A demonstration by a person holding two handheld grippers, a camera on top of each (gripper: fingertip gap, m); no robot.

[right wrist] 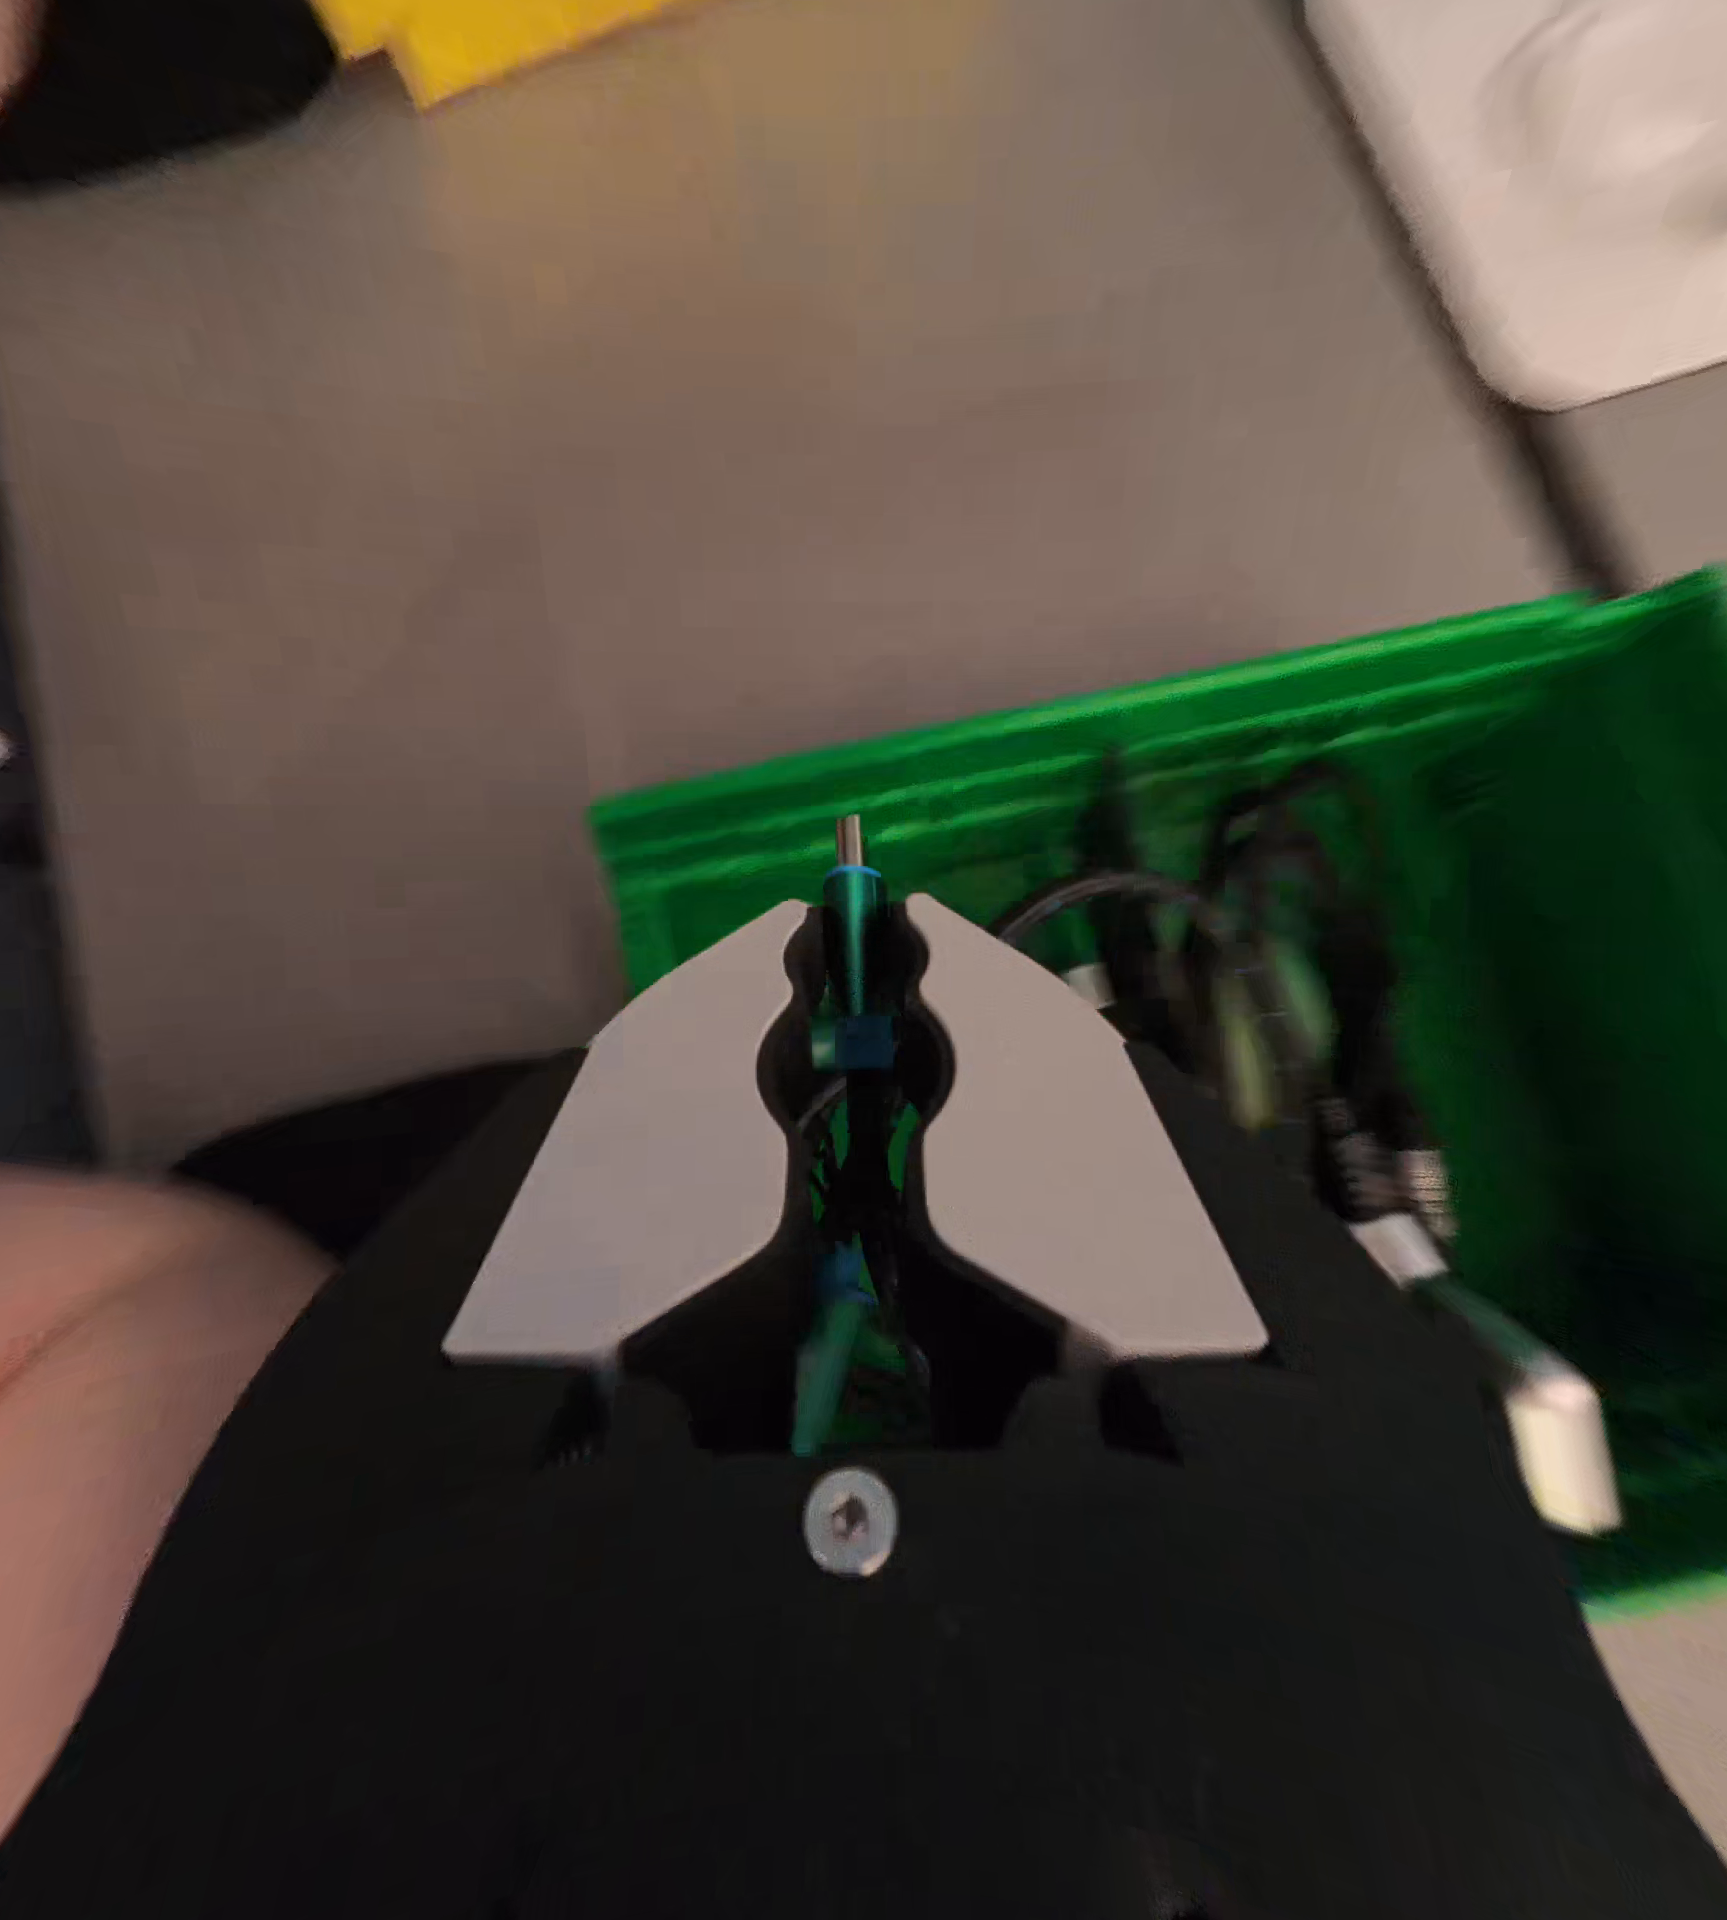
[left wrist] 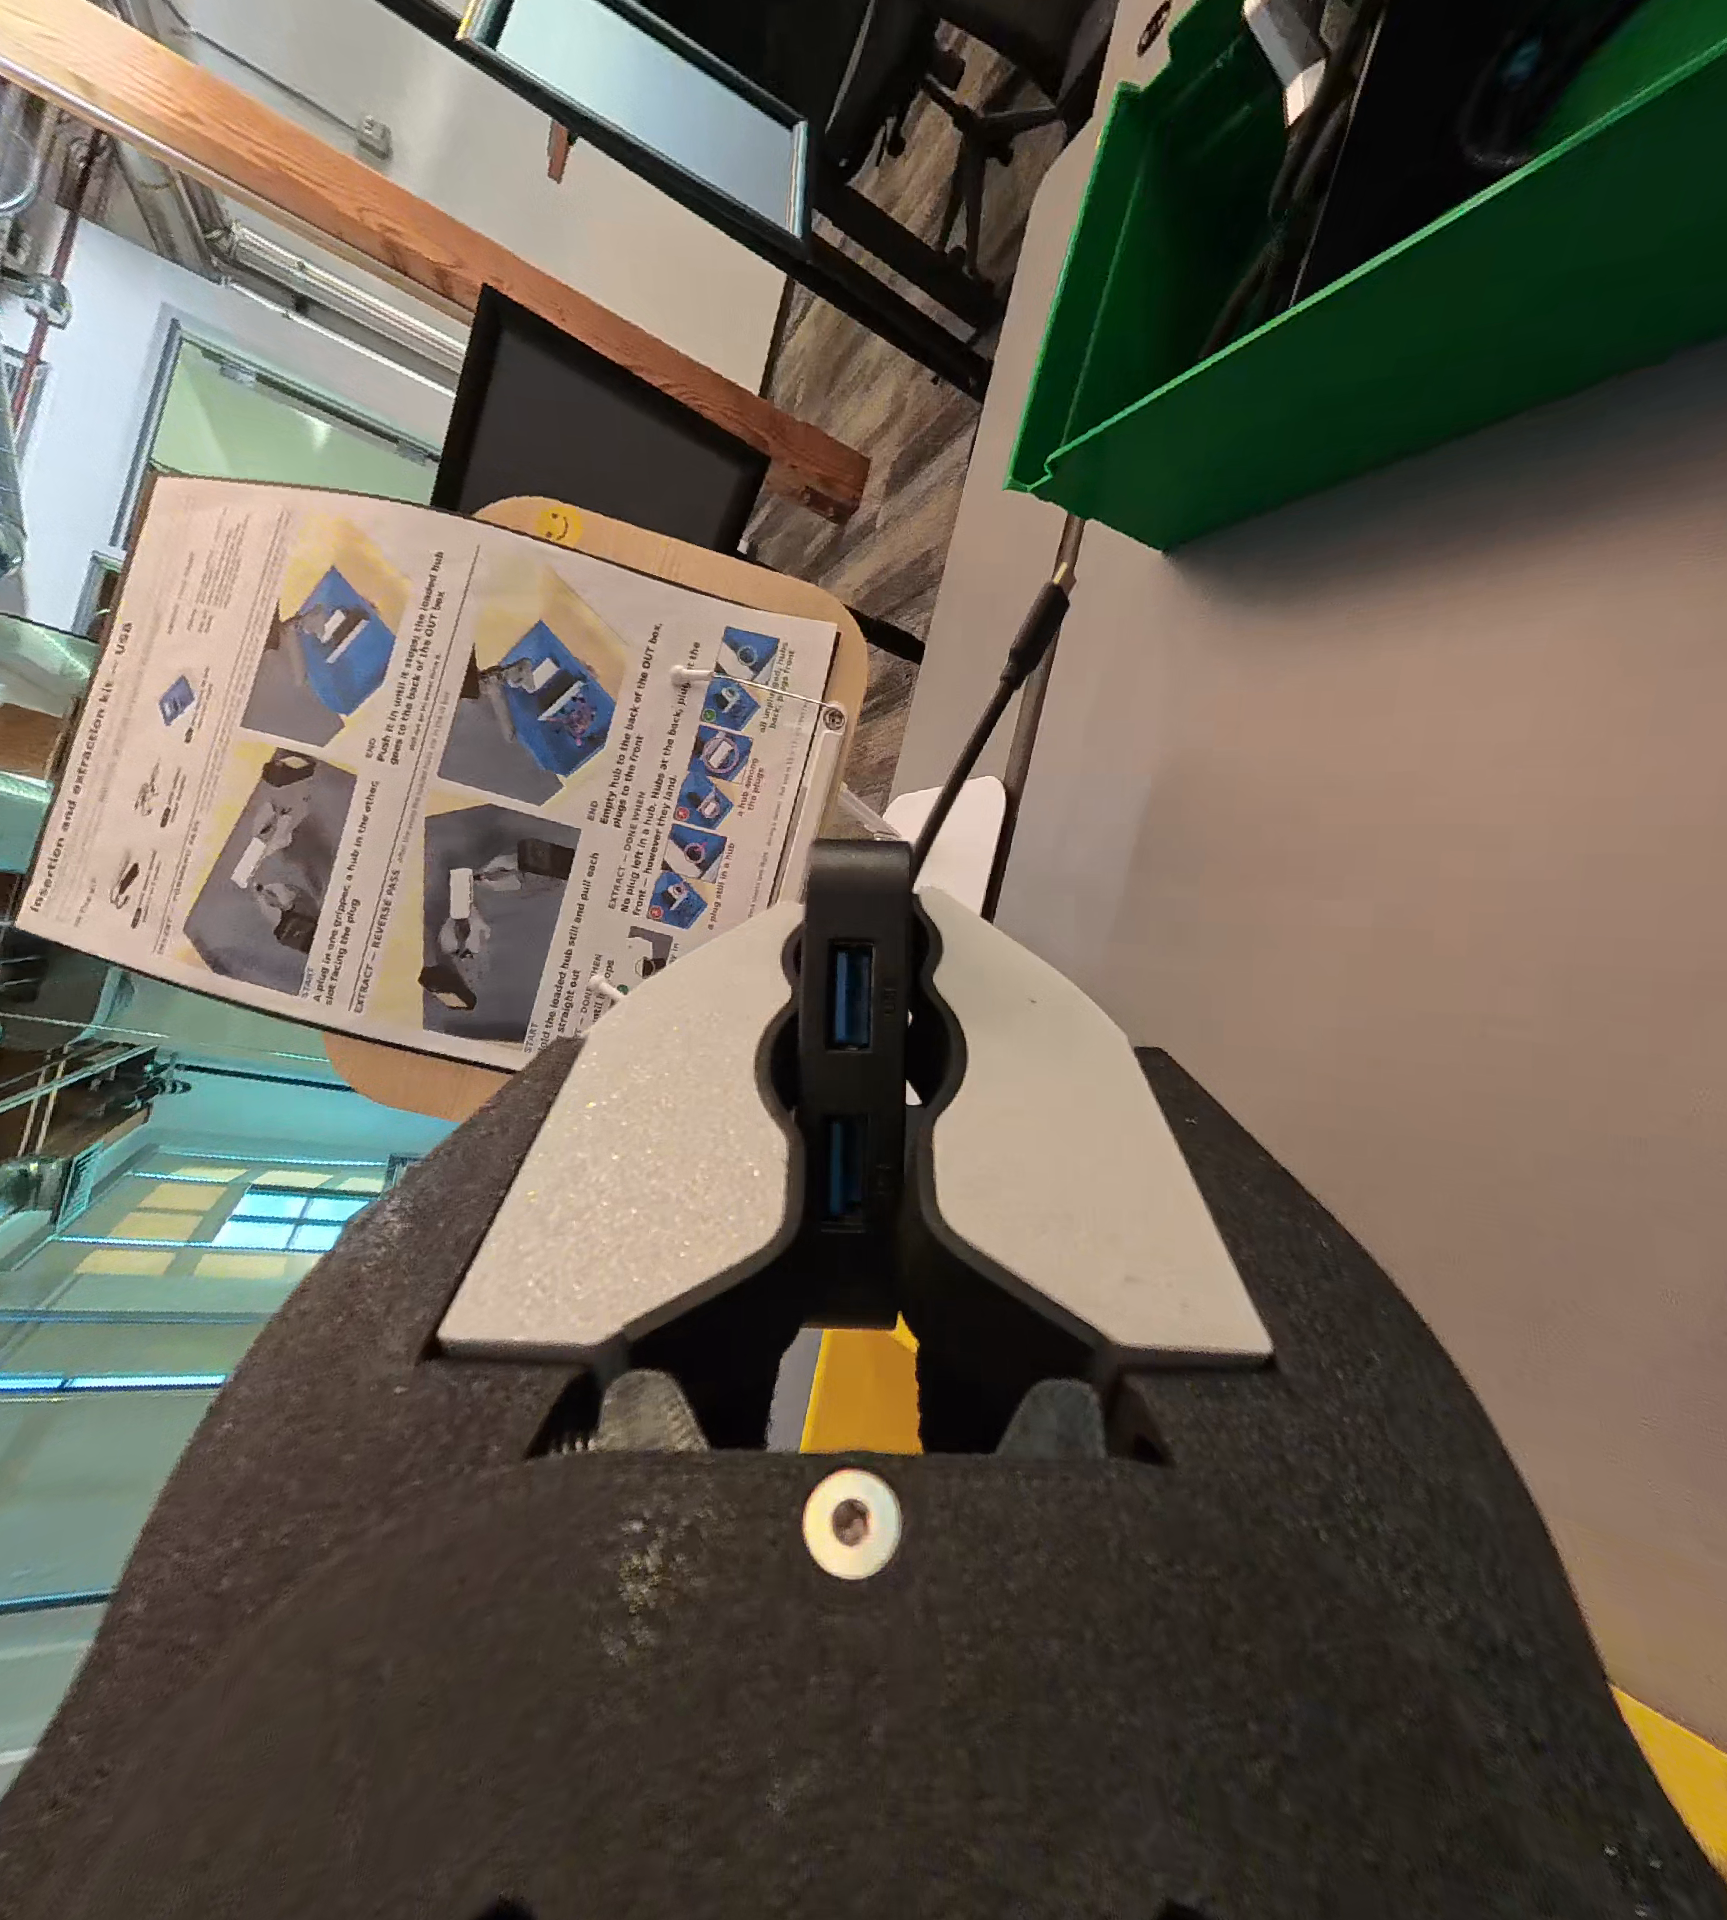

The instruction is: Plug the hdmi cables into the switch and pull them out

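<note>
The left tool (left wrist: 854, 935) is pinching a black hub (left wrist: 854, 1070), the switch of the task, edge-on between its grey fingers (left wrist: 651, 1132). Two blue ports (left wrist: 851, 995) are facing the camera, one above the other, and the hub's own thin black lead (left wrist: 984, 727) is trailing away over the grey table (left wrist: 1461, 935). A green bin (left wrist: 1410, 343) is standing on the table farther off, and a printed instruction sheet (left wrist: 423, 769) is propped behind the hub.

The right tool (right wrist: 854, 914) is pressed together on a teal plug (right wrist: 851, 935), whose small metal tip (right wrist: 848, 836) is projecting past the fingertips. It is hanging over the green bin (right wrist: 942, 821), where further cables (right wrist: 1285, 997) with white connectors (right wrist: 1565, 1455) are lying. This view is blurred by motion, so the connector type cannot be confirmed. The plug's cable appears to be running back between the fingers.

Judged step: carrying the plug to the hub for insertion.

- Keep the left tool steady, with the ports facing the incoming plug.
- Align the plug's axis and flat side with the chosen port before pushing.
- Push straight; a tilted entry is likely to bind or twist the hub in its grip.
- Watch that the trailing cable is not snagging the others in the bin.
</note>
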